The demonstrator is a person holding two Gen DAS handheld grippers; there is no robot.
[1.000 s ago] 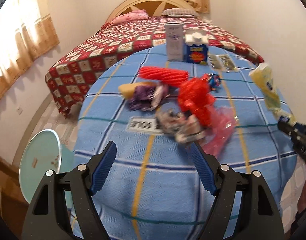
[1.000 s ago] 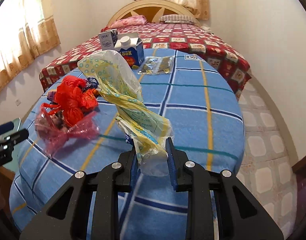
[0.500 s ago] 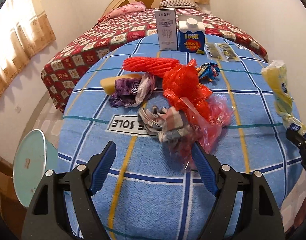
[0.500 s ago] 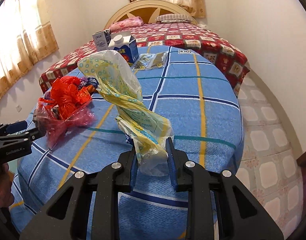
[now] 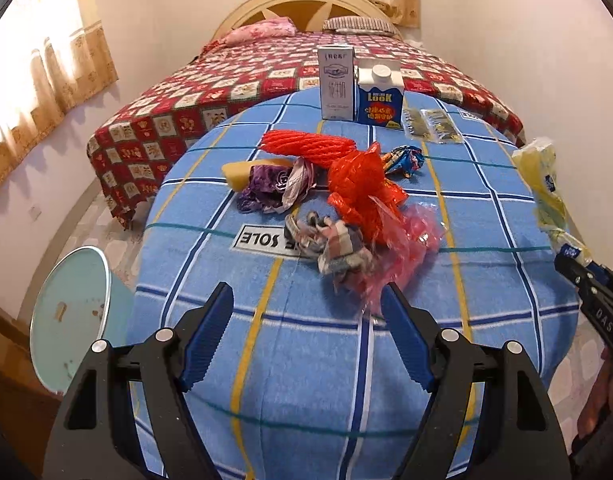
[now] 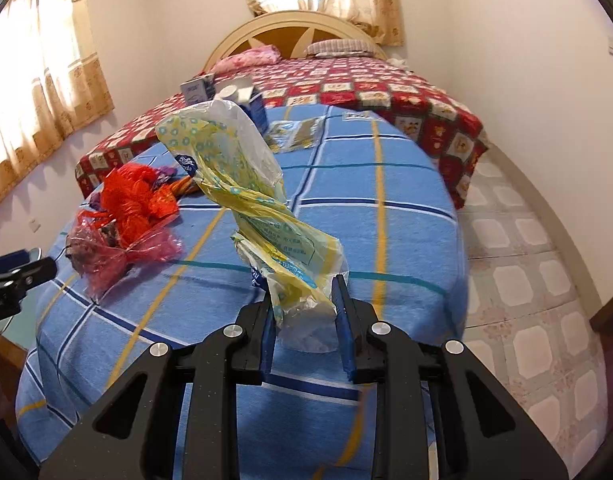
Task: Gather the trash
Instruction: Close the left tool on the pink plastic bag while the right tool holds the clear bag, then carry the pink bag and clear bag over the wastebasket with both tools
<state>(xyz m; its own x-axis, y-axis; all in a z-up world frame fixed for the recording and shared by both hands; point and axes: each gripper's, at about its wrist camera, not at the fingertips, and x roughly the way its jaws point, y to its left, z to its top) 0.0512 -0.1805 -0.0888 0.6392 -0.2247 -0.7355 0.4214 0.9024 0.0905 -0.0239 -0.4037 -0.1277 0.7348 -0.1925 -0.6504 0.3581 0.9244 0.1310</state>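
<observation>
Trash lies on a round table with a blue checked cloth (image 5: 306, 360): a red plastic bag (image 5: 362, 188), a pink clear bag (image 5: 402, 252), a crumpled checked wrapper (image 5: 334, 240), a purple wrapper (image 5: 266, 188), red foam netting (image 5: 306, 144) and a candy wrapper (image 5: 402, 160). My left gripper (image 5: 308, 320) is open and empty, just short of the checked wrapper. My right gripper (image 6: 304, 304) is shut on a yellow plastic bag (image 6: 242, 184), held above the table; the bag also shows in the left wrist view (image 5: 542, 176).
Two cartons (image 5: 358, 88) and clear sachets (image 5: 430, 124) stand at the table's far edge. A pale blue bin (image 5: 70, 320) stands on the floor left of the table. A bed with a red quilt (image 5: 226, 92) lies behind. Tiled floor (image 6: 526, 264) is to the right.
The left gripper has drawn back and lifted a little from the trash pile, still open. The right gripper has kept the yellow bag and shifted slightly.
</observation>
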